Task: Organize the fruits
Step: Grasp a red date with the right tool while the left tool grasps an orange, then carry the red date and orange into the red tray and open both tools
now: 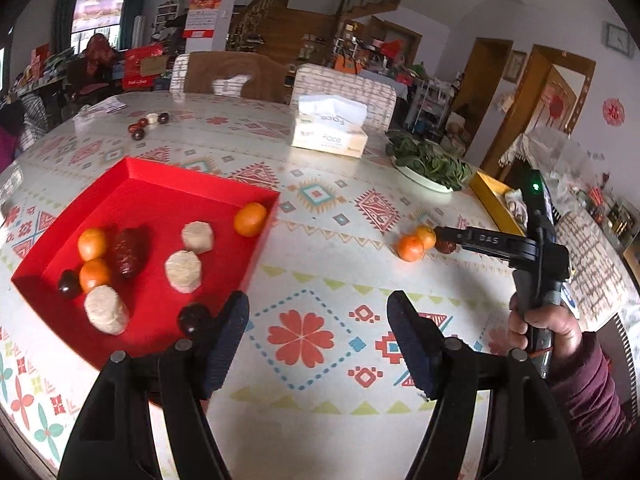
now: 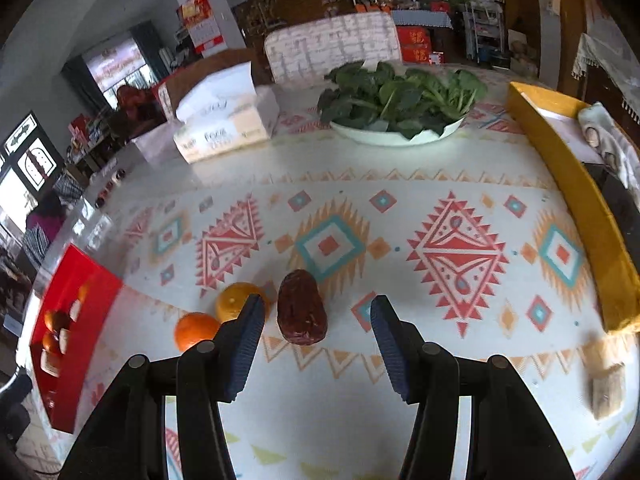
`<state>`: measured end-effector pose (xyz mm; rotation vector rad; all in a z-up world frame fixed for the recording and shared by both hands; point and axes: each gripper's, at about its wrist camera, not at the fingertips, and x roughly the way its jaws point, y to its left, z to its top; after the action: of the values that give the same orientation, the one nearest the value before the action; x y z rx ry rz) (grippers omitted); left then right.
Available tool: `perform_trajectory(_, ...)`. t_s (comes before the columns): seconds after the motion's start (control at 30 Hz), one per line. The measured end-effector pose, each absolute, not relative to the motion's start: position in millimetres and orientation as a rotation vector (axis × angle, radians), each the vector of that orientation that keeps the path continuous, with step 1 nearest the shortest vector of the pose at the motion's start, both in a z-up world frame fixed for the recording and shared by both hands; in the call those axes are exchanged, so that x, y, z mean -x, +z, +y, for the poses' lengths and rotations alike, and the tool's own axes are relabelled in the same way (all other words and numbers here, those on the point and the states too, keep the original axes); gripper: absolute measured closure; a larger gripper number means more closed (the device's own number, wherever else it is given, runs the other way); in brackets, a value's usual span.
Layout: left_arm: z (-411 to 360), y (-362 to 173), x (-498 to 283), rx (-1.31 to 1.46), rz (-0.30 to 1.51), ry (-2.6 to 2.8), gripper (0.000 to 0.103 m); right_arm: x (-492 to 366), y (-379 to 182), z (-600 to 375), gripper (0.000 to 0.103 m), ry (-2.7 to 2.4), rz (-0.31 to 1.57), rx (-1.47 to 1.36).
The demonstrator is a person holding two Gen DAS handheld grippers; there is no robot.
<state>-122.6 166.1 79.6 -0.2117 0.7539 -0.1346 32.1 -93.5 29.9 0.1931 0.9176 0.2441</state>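
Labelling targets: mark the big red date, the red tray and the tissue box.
big red date (image 2: 302, 308), right wrist view, middle of its wrinkled top.
red tray (image 1: 168, 204), left wrist view, bare floor.
tissue box (image 1: 330, 138), left wrist view, front face.

Tablecloth (image 2: 320, 168): glossy, smooth, patterned plastic. Red tray (image 1: 160, 196): matt card. Date (image 2: 301, 307): wrinkled skin. Gripper pads (image 2: 246, 344): ribbed blue rubber.

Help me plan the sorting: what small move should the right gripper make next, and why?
Probably ease the right gripper forward and close on the dark red date. Its jaws stand open and empty just short of it, and the date still lies on the tablecloth, outside the red tray.
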Motion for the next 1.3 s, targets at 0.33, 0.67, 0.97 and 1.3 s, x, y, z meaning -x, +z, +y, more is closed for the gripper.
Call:
perform_trajectory(0.33, 112.7, 62.9, 64.8, 0.139, 0.830, -0.199, 0.032, -33.6, 21.3, -87.1, 0.074, 0.234, 0.899, -0.125)
perform_trajectory(0.67, 38.3, 36.4, -0.5, -0.026, 0.867, -0.285, 0.032, -33.3, 21.4, -112.9, 0.074, 0.245, 0.916, -0.247)
perform_trajectory(0.97, 23.3, 17.7, -21.0, -0.076, 0.891, -0.284, 0.070, -30.4, 31.9, -114.3, 0.073, 0.282, 0.893, -0.270)
perform_trajectory(1.3, 57.0, 47.3, 12.2, 0.037, 0.825, -0.263, 0.070, -26.9, 35.4, -113.2, 0.073, 0.308, 0.874, -0.283)
